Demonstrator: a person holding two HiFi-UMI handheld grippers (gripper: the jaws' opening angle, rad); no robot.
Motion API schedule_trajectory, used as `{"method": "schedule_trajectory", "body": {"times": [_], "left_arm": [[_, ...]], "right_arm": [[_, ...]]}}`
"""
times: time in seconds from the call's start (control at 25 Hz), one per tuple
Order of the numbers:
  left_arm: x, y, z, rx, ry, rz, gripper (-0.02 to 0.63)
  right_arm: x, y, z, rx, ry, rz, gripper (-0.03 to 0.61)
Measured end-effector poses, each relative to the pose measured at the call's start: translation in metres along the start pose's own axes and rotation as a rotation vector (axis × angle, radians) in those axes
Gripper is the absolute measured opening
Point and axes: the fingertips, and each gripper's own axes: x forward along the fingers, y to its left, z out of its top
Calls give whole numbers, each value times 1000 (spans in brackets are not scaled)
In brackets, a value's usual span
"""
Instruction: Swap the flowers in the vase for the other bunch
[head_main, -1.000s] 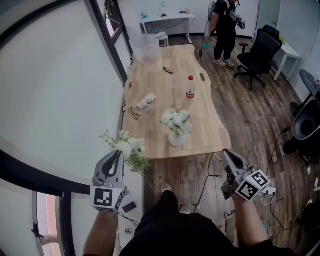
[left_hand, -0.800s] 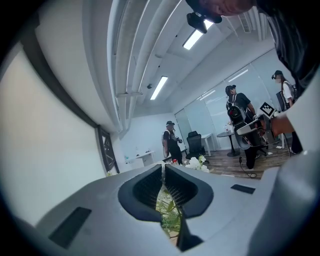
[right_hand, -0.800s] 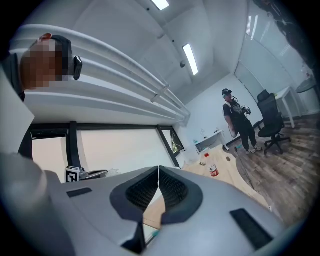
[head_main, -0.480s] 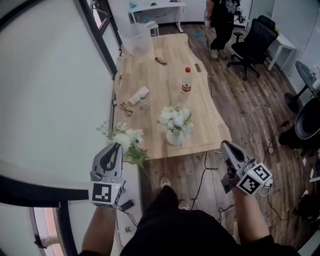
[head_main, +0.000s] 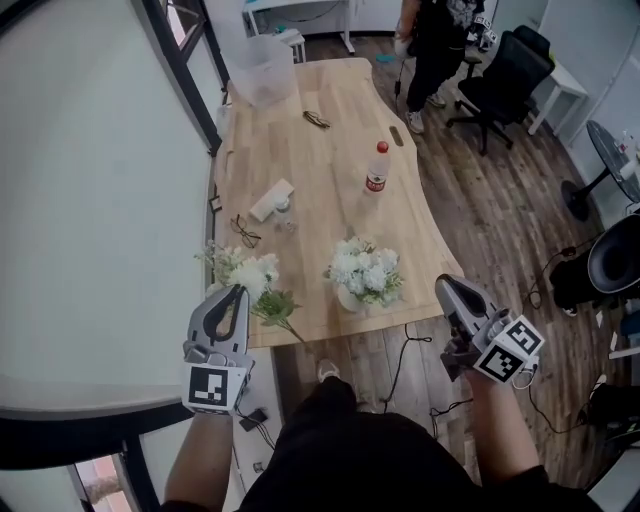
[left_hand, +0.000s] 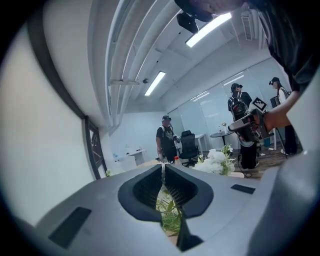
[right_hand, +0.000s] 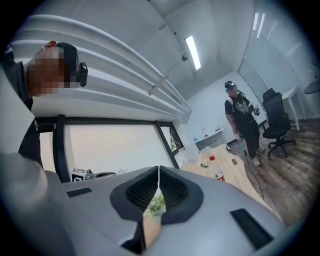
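Observation:
A white vase (head_main: 350, 299) with white flowers (head_main: 366, 272) stands near the front edge of the wooden table (head_main: 330, 150). My left gripper (head_main: 236, 292) is shut on the stem of a second bunch of white flowers (head_main: 251, 277), which hangs over the table's near left corner. In the left gripper view the jaws (left_hand: 163, 167) are closed, with green leaves (left_hand: 170, 210) showing below them. My right gripper (head_main: 447, 290) is shut and holds nothing, just off the table's near right corner, to the right of the vase. Its jaws (right_hand: 159, 170) are closed in the right gripper view too.
On the table are a red-capped bottle (head_main: 377, 168), glasses (head_main: 242, 232), a white packet (head_main: 270, 200) and a clear plastic bin (head_main: 260, 75) at the far end. A person (head_main: 430, 40) and a black office chair (head_main: 500, 85) are beyond it. A large window runs along the left.
Both grippers have moved forward to the table's near edge. The held bunch came along and now hangs over the table's left corner, closer to the vase.

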Motion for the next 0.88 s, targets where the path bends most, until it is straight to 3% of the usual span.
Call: {"method": "schedule_trajectory", "body": {"times": [0.6,0.68,0.76,0.88], "left_arm": [[80,27,-15,-80,-27,-142,23],[85,26,-19,-85,-20,-148,23],[89,25,-23,-95,-9,-147,23],[94,21,-28,-103,6,-139,23]], "right_arm": [[67,-10,-15,17,151,4,33],[72,-9,-22,12,192,22,61],[75,-8,-31,5,245,52,145],[81,-12,-40,6,295,83,194]]}}
